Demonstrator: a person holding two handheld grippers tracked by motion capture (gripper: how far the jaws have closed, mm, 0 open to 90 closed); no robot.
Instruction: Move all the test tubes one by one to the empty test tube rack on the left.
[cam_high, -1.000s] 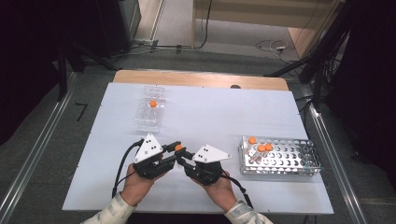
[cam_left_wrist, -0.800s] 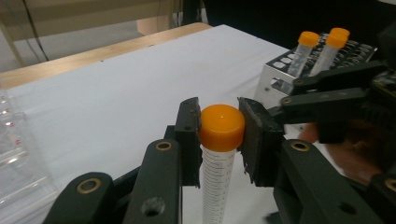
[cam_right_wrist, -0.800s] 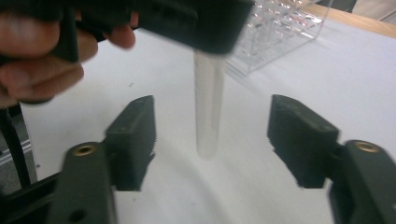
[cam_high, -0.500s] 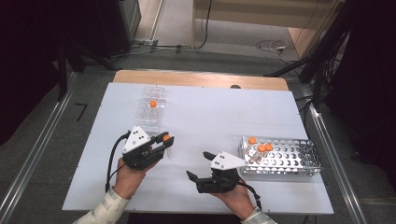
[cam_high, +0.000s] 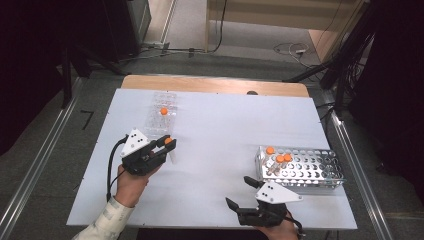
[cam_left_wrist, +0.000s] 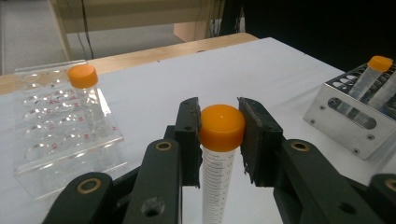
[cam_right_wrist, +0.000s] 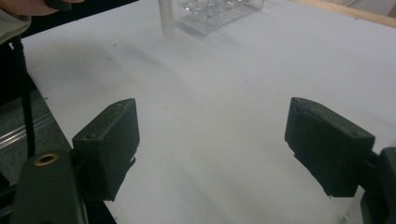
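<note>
The left tool (cam_left_wrist: 219, 126) pinches the orange cap of an upright tube (cam_left_wrist: 217, 172), just short of the clear rack (cam_high: 161, 112) holding one capped tube (cam_high: 163, 111). The right tool (cam_high: 245, 192), its jaws just opened wide with nothing between them, hovers near the surface's (cam_high: 225, 135) front edge beside the metal rack (cam_high: 300, 167). Bare surface lies between the racks.

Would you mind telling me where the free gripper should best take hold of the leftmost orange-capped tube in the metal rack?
Probably at the orange cap of the leftmost tube, coming from above. It leans in the metal rack, cap clear of the top plate, body sunk in the holes. The right gripper has open jaws.
</note>
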